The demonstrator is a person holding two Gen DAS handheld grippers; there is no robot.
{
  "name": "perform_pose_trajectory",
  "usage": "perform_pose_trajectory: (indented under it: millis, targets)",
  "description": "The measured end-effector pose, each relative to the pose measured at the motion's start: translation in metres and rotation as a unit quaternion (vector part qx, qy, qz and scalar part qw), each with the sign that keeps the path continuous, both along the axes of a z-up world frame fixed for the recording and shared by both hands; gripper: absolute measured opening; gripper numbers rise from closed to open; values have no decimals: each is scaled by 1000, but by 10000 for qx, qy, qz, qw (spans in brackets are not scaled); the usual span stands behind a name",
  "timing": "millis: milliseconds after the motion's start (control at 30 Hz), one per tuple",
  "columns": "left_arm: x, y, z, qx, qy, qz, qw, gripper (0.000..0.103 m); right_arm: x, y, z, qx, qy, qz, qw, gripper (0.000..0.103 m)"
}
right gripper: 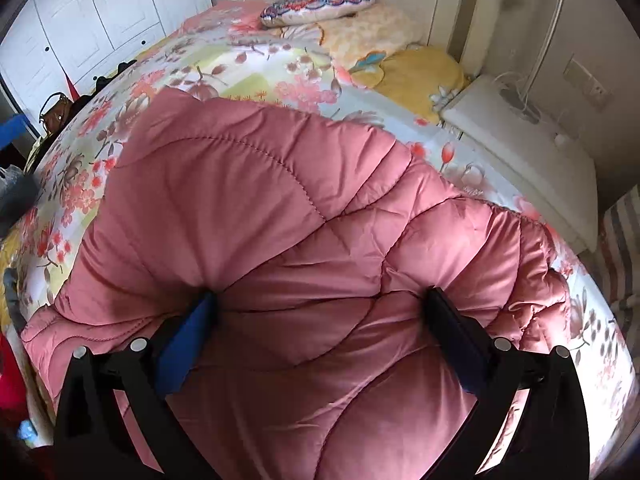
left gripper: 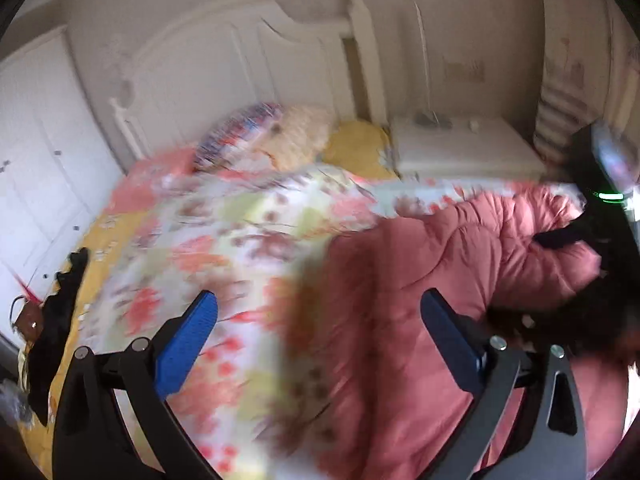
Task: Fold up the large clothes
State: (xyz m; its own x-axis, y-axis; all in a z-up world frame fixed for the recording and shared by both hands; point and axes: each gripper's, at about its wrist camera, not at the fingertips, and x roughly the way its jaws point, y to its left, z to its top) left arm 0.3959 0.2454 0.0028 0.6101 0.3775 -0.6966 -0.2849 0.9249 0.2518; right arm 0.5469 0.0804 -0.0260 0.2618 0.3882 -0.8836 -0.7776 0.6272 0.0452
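The pink quilted coat (right gripper: pixel 304 240) lies bunched on the flowered bedspread (right gripper: pixel 256 68), toward the near side of the bed and close to the edge that runs along the white nightstand (right gripper: pixel 532 152). In the right wrist view it fills most of the frame, its stitched panels puffed and creased, so its sleeves, collar and hem cannot be told apart; its lower part is cut off by the frame.

The right gripper (right gripper: pixel 320 308) is spread wide, with both fingertips pressed into the padding and a broad fold of the coat bulging between them; nothing is pinched. Its blue pad (right gripper: pixel 188 344) on one side is partly sunk in the fabric.

The left gripper (left gripper: pixel 320 312) is also released, its fingers wide apart, hanging over the bedspread (left gripper: pixel 208 240) at the coat's (left gripper: pixel 420 280) edge. That view is heavily blurred, so whether its tips touch the cloth cannot be told. At its right edge a dark device with a green light (left gripper: pixel 608 196) and something black against the coat show, too smeared to make out.

Farther off, a patterned pillow (right gripper: pixel 316 4) and a yellow cushion (right gripper: pixel 424 72) lie at the head of the bed below the white headboard (left gripper: pixel 240 52). White wardrobe doors (right gripper: pixel 100 12) stand beyond the far side, where a brown bag (right gripper: pixel 56 116) and dark clothing (left gripper: pixel 60 312) sit at the bed's edge, partly hidden.
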Motion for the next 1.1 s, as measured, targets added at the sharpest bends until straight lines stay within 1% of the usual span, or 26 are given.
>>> perform_pose_trajectory:
  millis: [67,100,167,200,233,267,300,367,400,433,500,600,633,733,767,833,867,933,1000,1100]
  targets:
    - [26,-4,-24,382,334,43,9987,101,-2,-12,10,136,-128,-103,9998,99]
    - [38,-3,-38,396,592,-6,9975,101,-4,-25,18,262,-168,-240,9992,99]
    - [45,3,-47,68,671,29,9977,101,-8,-57,34,690,-6,-461,9966,99]
    - [45,6,-48,14,680,28,9977,101,-12,-75,39,900,104,-578,9942,99]
    - [45,8,-48,-34,681,22,9977,101,-16,-100,41,1137,317,-786,9899,99]
    - [44,8,-49,-58,664,8,9978,101,-19,-117,40,1263,525,-942,9861,99]
    - [43,9,-51,-47,647,-18,9979,101,-22,-137,36,1412,796,-1106,9805,99]
    - [41,9,-54,-48,581,-66,9983,101,-29,-166,24,1591,1201,-1370,9703,99]
    - [41,12,-55,-69,546,-84,9985,101,-33,-176,16,1710,1446,-1425,9641,99]
    - [40,13,-56,-105,509,-95,9986,101,-36,-182,9,1826,1698,-1467,9572,99]
    - [38,15,-58,-185,441,-94,9988,101,-42,-187,-9,2081,2258,-1516,9395,99]
    - [37,14,-57,-152,395,-89,9991,101,-41,-173,-25,2287,2787,-1411,9220,99]
    - [38,13,-57,-136,394,-91,9991,101,-41,-168,-26,2306,2832,-1367,9208,99]
    - [37,12,-56,-84,377,-72,9992,101,-39,-148,-22,2164,2451,-1356,9353,99]
    - [37,12,-56,-64,366,-42,9993,101,-42,-144,-19,2081,2257,-1329,9424,97]
    - [34,11,-57,-57,278,5,9996,101,-50,-138,-10,1906,1834,-1246,9563,80]
    - [34,11,-57,-82,252,-3,9996,101,-53,-138,-6,1874,1726,-1221,9593,78]
    - [32,10,-59,-230,220,-89,9995,101,-60,-142,-2,1875,1610,-1240,9610,69]
    - [32,5,-60,-365,232,-130,9990,101,-63,-151,-1,1897,1534,-1278,9613,65]
    - [34,-14,-60,-309,239,-211,9990,101,-68,-167,-2,1930,1544,-1394,9589,64]
